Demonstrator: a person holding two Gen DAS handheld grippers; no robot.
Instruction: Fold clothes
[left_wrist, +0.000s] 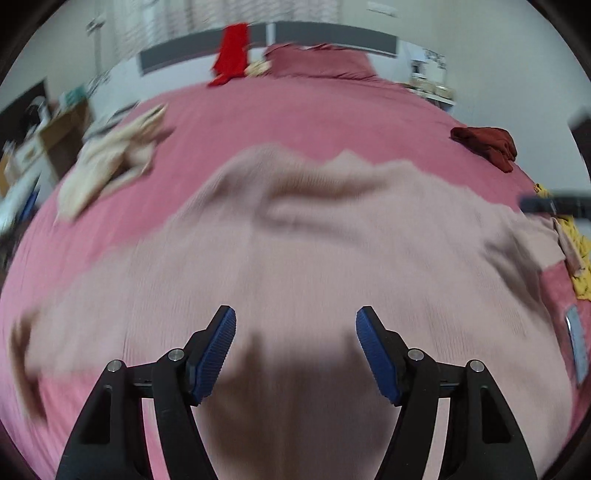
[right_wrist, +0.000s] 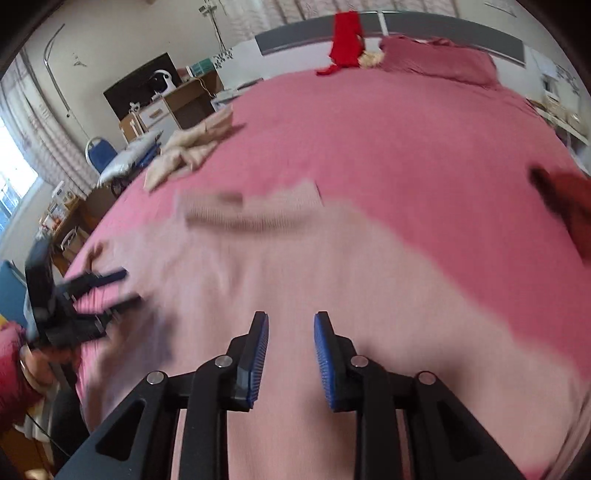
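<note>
The pale pink sweater (left_wrist: 314, 236) lies spread across the near half of the bed (left_wrist: 295, 110), rumpled, with a fold ridge running across its upper part. From the right wrist view the same sweater (right_wrist: 295, 277) fills the lower frame, its far edge blurred. It rests flat on the pink bedspread, and nothing is gripping it.

The left gripper (left_wrist: 295, 325) hangs over the sweater, tilted down, its 2 blue pads (left_wrist: 218, 354) standing well apart with only cloth seen below the gap. No fabric sits between them. The right gripper (right_wrist: 291, 332) also points down at the sweater, its fingers a narrower way apart, gap clear, pinching nothing. Whether either touches the cloth I cannot tell; both look to be above it.

In the right wrist view the left gripper (right_wrist: 122, 288) shows at the left edge, blurred, fingers parted over the sweater's side, with a hand (right_wrist: 37, 365) behind it.

Further out: a crumpled beige garment (left_wrist: 110, 158) lies on the far left of the bed, apart from the sweater. A dark red garment (left_wrist: 487, 142) sits at the right edge. A yellow patterned cloth (left_wrist: 580, 251) pokes in just beside the sweater's right side. At the head, a bright red garment (left_wrist: 232, 55) hangs over the headboard (left_wrist: 332, 35), beside a pink pillow (left_wrist: 317, 61).
</note>
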